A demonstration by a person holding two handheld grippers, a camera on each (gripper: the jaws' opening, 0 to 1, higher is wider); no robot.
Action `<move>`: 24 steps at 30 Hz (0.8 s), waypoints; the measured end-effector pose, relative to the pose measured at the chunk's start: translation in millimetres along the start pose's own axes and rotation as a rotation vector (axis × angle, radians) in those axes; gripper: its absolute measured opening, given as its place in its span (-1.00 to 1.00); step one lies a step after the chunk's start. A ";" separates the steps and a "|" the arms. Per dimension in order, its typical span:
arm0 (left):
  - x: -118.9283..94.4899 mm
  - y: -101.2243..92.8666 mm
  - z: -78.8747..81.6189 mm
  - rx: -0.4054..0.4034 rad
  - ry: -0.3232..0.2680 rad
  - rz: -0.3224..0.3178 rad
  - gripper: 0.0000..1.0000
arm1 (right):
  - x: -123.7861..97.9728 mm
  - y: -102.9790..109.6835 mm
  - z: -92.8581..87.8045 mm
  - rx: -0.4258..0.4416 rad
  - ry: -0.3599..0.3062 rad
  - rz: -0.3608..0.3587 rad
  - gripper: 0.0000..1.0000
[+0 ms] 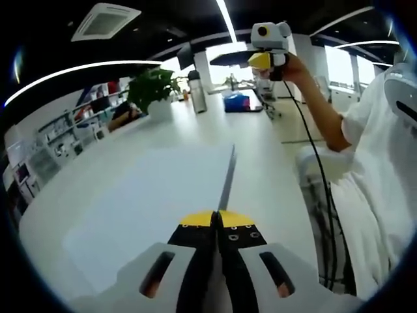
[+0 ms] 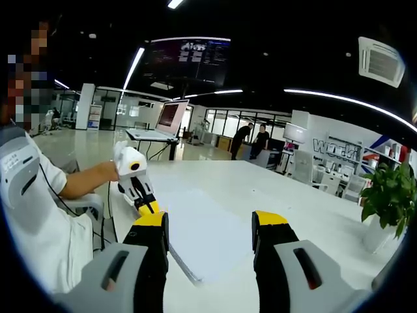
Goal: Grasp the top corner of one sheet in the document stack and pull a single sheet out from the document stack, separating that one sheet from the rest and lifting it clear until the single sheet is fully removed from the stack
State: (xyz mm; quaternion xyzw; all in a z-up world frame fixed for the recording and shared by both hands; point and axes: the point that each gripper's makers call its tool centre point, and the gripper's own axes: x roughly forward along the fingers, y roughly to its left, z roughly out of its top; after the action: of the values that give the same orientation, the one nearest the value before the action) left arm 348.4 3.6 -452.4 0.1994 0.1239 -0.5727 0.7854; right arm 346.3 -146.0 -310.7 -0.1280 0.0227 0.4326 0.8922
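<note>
My left gripper [image 1: 217, 219] is shut on a single white sheet [image 1: 227, 177], which I see edge-on as a thin line rising from the yellow tips. Left of it, the white document stack [image 1: 146, 202] lies flat on the white table [image 1: 260, 137]. In the right gripper view, the left gripper [image 2: 146, 207] is held by a hand at the near corner of the white paper [image 2: 202, 228]. My right gripper [image 2: 210, 222] stands open above the paper with nothing between its jaws. From the left gripper view, the right gripper [image 1: 263, 60] is raised high in a hand, away from the stack.
A person in a white shirt [image 1: 384, 163] stands at the table's right side, with a black cable [image 1: 322, 176] hanging down. A potted plant [image 1: 153, 88], a metal bottle [image 1: 197, 91] and a blue box [image 1: 236, 102] stand at the far end. Two people [image 2: 251, 138] stand in the background.
</note>
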 end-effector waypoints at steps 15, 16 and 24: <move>-0.1 3.2 -4.0 0.070 0.032 0.025 -0.69 | 0.3 -0.5 -0.1 -0.001 0.002 0.002 0.02; 0.0 3.1 -4.2 0.073 0.034 0.024 -0.70 | 0.4 -0.5 -0.1 -0.001 0.002 0.002 0.02; 2.0 3.2 -7.2 0.064 0.034 0.014 -0.84 | 1.5 0.0 -1.1 -0.001 0.006 0.004 0.02</move>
State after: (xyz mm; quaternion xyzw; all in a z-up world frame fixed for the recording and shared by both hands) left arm 352.3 6.1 -459.1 0.2351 0.1174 -0.5672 0.7805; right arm 347.3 -145.1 -312.0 -0.1295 0.0254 0.4341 0.8912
